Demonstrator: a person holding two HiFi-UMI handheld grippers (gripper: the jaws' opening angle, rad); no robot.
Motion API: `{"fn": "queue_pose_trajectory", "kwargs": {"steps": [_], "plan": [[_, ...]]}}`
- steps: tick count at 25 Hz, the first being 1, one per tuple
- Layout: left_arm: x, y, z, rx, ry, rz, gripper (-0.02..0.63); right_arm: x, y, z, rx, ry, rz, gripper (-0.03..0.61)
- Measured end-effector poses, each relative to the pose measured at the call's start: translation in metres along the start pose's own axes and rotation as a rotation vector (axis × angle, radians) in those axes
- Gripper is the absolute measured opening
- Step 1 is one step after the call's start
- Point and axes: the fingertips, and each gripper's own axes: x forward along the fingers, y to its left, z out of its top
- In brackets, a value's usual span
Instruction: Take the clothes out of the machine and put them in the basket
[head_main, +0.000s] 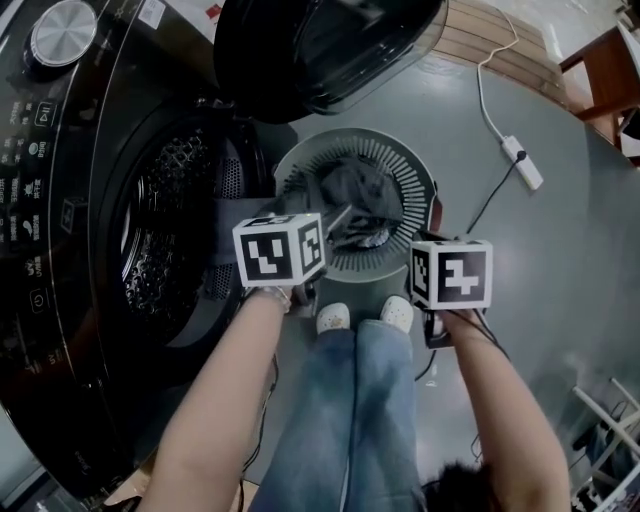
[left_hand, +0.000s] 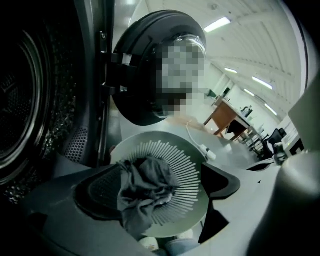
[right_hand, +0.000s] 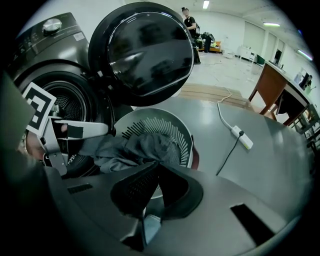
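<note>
A dark grey garment (left_hand: 145, 187) lies crumpled in the round slotted basket (left_hand: 192, 165) on the floor in front of the washing machine. In the left gripper view one fold still drapes over the left finger's pad (left_hand: 97, 192). My left gripper (left_hand: 160, 187) stands wide open just above the basket, and its pads press on nothing. My right gripper (right_hand: 155, 170) is shut and empty, beside the basket's near right rim. In the head view the garment (head_main: 355, 195) fills the basket's middle (head_main: 400, 165), with the left gripper (head_main: 335, 218) over it.
The machine's dark drum (head_main: 170, 230) gapes at the left, and its round door (head_main: 320, 50) is swung open above the basket. A white power strip (head_main: 522, 162) and its cable lie on the grey floor to the right. The person's shoes (head_main: 365, 317) stand against the basket. A wooden table (head_main: 605, 70) is at the far right.
</note>
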Motion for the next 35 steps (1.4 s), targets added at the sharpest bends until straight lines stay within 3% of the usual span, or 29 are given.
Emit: {"fn": "queue_pose_trajectory", "kwargs": {"steps": [6, 15, 19, 23, 27, 28, 29, 30, 32, 34, 35], "plan": [[-0.023, 0.077, -0.02, 0.106, 0.05, 0.238, 0.5, 0.009, 0.012, -0.005, -0.013, 0.017, 0.01, 0.002], [-0.055, 0.175, -0.064, 0.07, 0.149, 0.462, 0.5, 0.026, 0.049, -0.007, -0.072, 0.046, 0.05, 0.002], [-0.048, 0.2, -0.082, 0.059, 0.189, 0.473, 0.5, 0.037, 0.056, -0.013, -0.105, 0.059, 0.062, 0.002], [-0.04, 0.222, -0.087, 0.099, 0.216, 0.52, 0.5, 0.048, 0.054, -0.022, -0.101, 0.075, 0.061, 0.002], [-0.031, 0.223, -0.102, -0.004, 0.24, 0.481, 0.499, 0.052, 0.055, -0.031, -0.098, 0.092, 0.062, 0.002], [-0.031, 0.222, -0.105, -0.022, 0.247, 0.471, 0.481, 0.053, 0.056, -0.033, -0.096, 0.096, 0.063, 0.002], [-0.033, 0.222, -0.107, -0.026, 0.256, 0.477, 0.382, 0.053, 0.057, -0.034, -0.092, 0.097, 0.066, 0.002], [-0.037, 0.225, -0.108, -0.014, 0.265, 0.504, 0.365, 0.053, 0.058, -0.033, -0.087, 0.097, 0.071, 0.002], [-0.048, 0.226, -0.106, 0.043, 0.268, 0.582, 0.311, 0.051, 0.06, -0.029, -0.079, 0.09, 0.078, 0.002], [-0.052, 0.215, -0.099, 0.112, 0.241, 0.603, 0.202, 0.047, 0.061, -0.025, -0.074, 0.082, 0.08, 0.002], [-0.052, 0.206, -0.096, 0.136, 0.23, 0.594, 0.046, 0.045, 0.061, -0.022, -0.072, 0.077, 0.081, 0.002]]}}
